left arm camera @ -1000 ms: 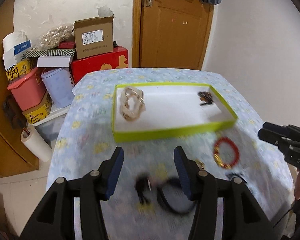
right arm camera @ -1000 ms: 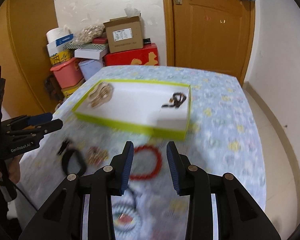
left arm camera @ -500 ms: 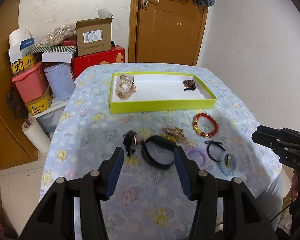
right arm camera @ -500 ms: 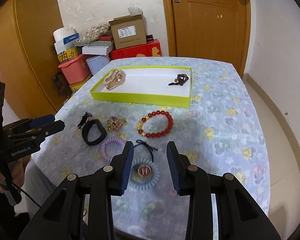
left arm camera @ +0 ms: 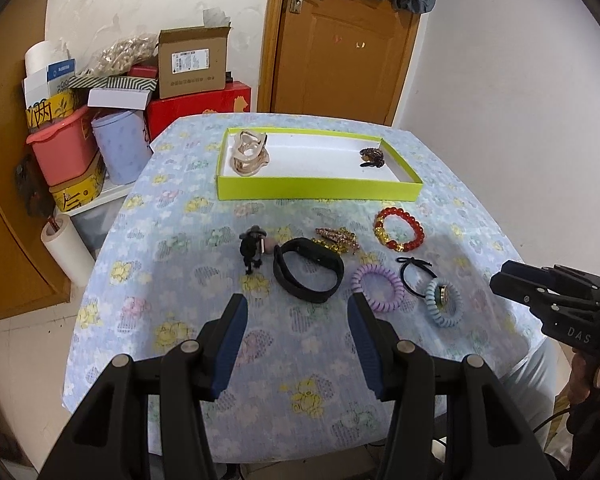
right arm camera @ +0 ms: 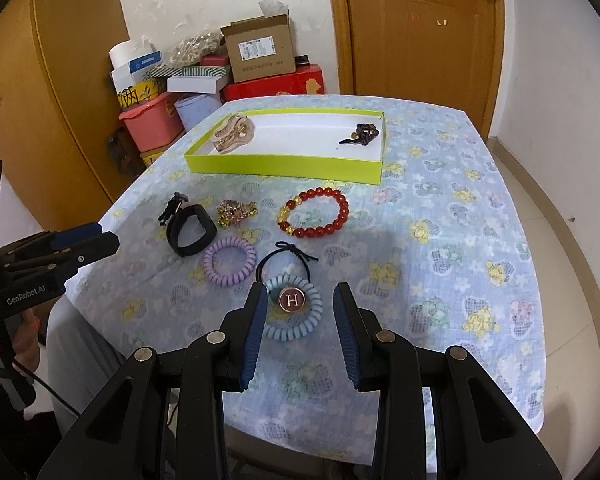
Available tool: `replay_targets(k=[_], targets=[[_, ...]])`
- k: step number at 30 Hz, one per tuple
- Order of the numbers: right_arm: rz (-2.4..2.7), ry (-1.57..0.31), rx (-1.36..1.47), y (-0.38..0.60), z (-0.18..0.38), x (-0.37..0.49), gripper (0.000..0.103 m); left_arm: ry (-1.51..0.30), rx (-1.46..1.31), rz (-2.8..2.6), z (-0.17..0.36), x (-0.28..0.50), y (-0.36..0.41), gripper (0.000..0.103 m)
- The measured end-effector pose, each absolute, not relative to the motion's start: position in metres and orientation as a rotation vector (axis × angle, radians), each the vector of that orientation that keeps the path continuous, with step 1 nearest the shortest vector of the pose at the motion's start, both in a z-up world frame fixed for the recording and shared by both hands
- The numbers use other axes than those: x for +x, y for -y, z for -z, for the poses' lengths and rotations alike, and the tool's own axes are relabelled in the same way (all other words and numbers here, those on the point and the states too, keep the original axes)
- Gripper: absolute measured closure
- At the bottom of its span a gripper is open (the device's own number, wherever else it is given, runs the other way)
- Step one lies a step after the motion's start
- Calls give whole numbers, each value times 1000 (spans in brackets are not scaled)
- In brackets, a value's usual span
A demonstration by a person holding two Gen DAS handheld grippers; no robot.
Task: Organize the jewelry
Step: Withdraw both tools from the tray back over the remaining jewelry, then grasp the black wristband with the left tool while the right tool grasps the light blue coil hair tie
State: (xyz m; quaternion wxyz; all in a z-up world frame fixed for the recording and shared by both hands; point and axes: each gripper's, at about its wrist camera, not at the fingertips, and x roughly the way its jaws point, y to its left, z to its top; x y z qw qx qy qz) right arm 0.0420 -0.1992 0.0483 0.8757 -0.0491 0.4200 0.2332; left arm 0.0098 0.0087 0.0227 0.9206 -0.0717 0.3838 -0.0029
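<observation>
A lime-green tray (left arm camera: 320, 191) (right arm camera: 284, 168) sits on the far half of the table, holding a beige hair claw (left arm camera: 250, 153) (right arm camera: 233, 135) and a dark hair tie (left arm camera: 373, 157) (right arm camera: 360, 135). In front lie a red bead bracelet (left arm camera: 399, 229) (right arm camera: 315, 217), a gold clip (left arm camera: 337, 237) (right arm camera: 236, 212), a black band (left arm camera: 308, 269) (right arm camera: 190, 229), a small black clip (left arm camera: 251, 248) (right arm camera: 173, 208), a purple coil tie (left arm camera: 377, 287) (right arm camera: 230, 261), a thin black tie (left arm camera: 414, 270) (right arm camera: 286, 260) and a blue coil tie with an H charm (left arm camera: 443, 301) (right arm camera: 294, 306). My left gripper (left arm camera: 298, 344) is open and empty. My right gripper (right arm camera: 300, 332) is open around the blue coil tie from above.
The table wears a blue floral cloth (left arm camera: 204, 304) (right arm camera: 452, 240). Stacked boxes and tubs (left arm camera: 112, 92) (right arm camera: 204, 76) stand behind the table's left side, next to a wooden door (left arm camera: 340, 40) (right arm camera: 420, 28). A paper roll (left arm camera: 66, 248) stands on the floor left of the table.
Both grippers have pulled back and up from the tray, so the whole table and the loose pieces now show. Both stay open and empty.
</observation>
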Motion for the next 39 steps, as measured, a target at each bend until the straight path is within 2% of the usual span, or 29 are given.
replay_targets(k=[21,28,39], targets=[[-516,-921,-96,192,-29,56,68,-850,-203,-25,3,46,-24,50],[-515,-936,-91,192,-21,63,68,-899,-219,-10,19,67,-16,67],[-512,-979,-101,194,-2,78,68,-924,-177,-49,30,91,-7,78]])
